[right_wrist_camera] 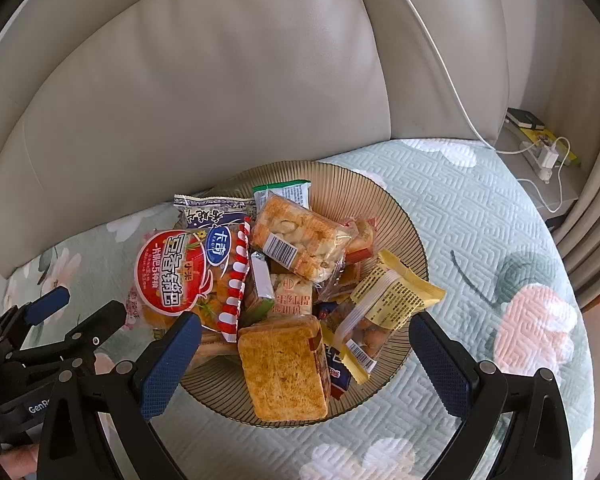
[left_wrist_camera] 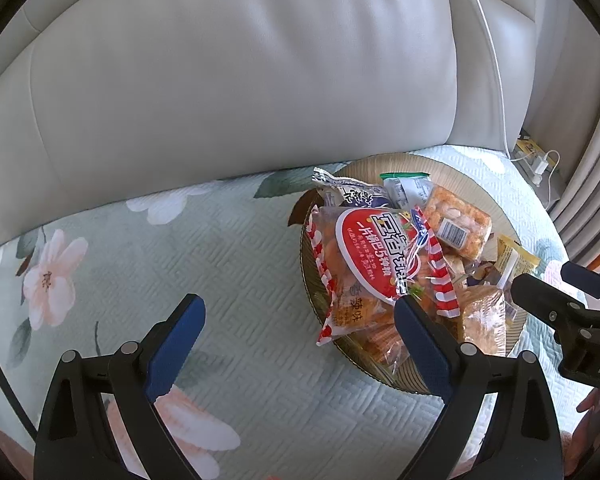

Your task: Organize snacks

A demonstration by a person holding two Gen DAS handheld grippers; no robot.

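Observation:
A ribbed glass plate [right_wrist_camera: 396, 216] [left_wrist_camera: 456, 176] on the sofa seat holds several snack packets. A red-labelled bag of crisps [right_wrist_camera: 172, 276] [left_wrist_camera: 364, 256] lies over its left rim. A toasted square cake [right_wrist_camera: 284, 372], a yellow nut packet [right_wrist_camera: 388, 300] and an orange nougat bar [right_wrist_camera: 300, 240] [left_wrist_camera: 458, 224] lie among the others. My right gripper [right_wrist_camera: 304, 324] is open just above the plate's near side, holding nothing. My left gripper [left_wrist_camera: 300, 306] is open over the seat cover left of the plate, its right finger [left_wrist_camera: 416, 336] before the crisps bag.
A grey leather sofa back [right_wrist_camera: 220, 80] rises behind the plate. The seat cover [left_wrist_camera: 180, 248] is pale green with pink flowers. At the far right, a white cable [right_wrist_camera: 432, 44] runs down to a charger [right_wrist_camera: 548, 156] on a side shelf beside curtains [right_wrist_camera: 596, 216].

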